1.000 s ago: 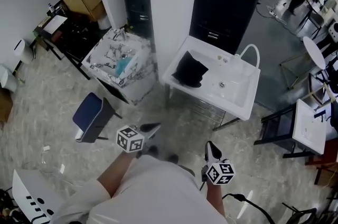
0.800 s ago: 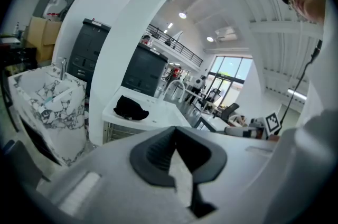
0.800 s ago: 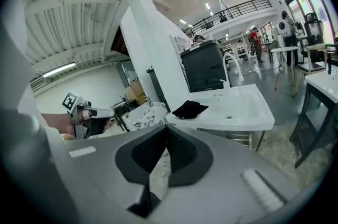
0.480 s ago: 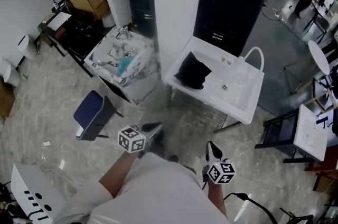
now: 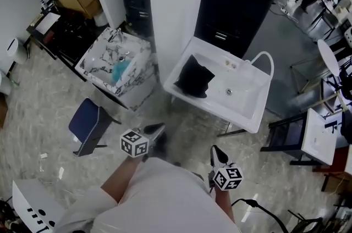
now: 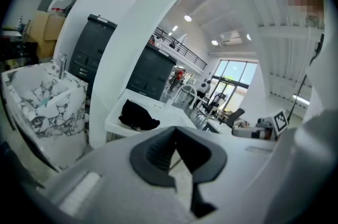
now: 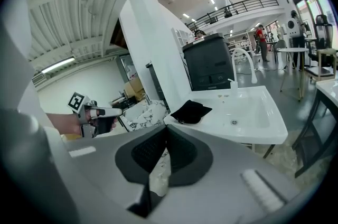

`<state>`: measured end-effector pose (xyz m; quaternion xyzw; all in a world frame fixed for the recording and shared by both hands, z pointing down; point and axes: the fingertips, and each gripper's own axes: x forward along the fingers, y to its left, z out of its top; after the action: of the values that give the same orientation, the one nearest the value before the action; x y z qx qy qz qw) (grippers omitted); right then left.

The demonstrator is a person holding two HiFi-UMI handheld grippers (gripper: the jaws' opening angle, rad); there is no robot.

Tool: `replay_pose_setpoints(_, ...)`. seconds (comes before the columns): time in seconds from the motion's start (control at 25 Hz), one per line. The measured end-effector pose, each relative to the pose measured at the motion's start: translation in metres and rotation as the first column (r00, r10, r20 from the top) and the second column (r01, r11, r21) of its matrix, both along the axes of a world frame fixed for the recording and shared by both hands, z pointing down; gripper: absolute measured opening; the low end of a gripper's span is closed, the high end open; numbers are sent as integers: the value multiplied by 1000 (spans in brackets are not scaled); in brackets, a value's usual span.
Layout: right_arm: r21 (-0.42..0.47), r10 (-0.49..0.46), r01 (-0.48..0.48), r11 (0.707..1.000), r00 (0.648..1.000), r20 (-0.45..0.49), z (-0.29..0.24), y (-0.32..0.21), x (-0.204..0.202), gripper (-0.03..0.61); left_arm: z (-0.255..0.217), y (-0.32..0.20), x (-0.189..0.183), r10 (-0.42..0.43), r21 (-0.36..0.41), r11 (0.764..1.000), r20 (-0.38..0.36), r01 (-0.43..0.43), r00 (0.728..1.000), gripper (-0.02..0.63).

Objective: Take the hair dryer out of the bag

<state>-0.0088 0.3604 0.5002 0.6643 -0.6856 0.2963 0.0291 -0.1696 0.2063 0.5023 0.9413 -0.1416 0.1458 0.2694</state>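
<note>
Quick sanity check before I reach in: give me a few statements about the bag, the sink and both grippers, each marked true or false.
1. The black bag lies on the white sink. True.
2. The left gripper grips the bag. False: its fingers are shut on nothing, short of the sink.
3. The right gripper has its fingers shut. True.
4. A hair dryer lies out on the sink. False: none shows outside the bag.
5. The blue stool stands right of the sink. False: in the head view it stands to the left, near the marbled sink.
</note>
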Motion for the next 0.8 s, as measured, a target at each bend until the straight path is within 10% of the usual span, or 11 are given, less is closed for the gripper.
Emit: replay_pose_setpoints(0.8, -43, 179, -179, 983, 984, -14, 3, -146, 33, 5, 12, -151, 57, 274, -3, 962, -30, -274, 961, 2)
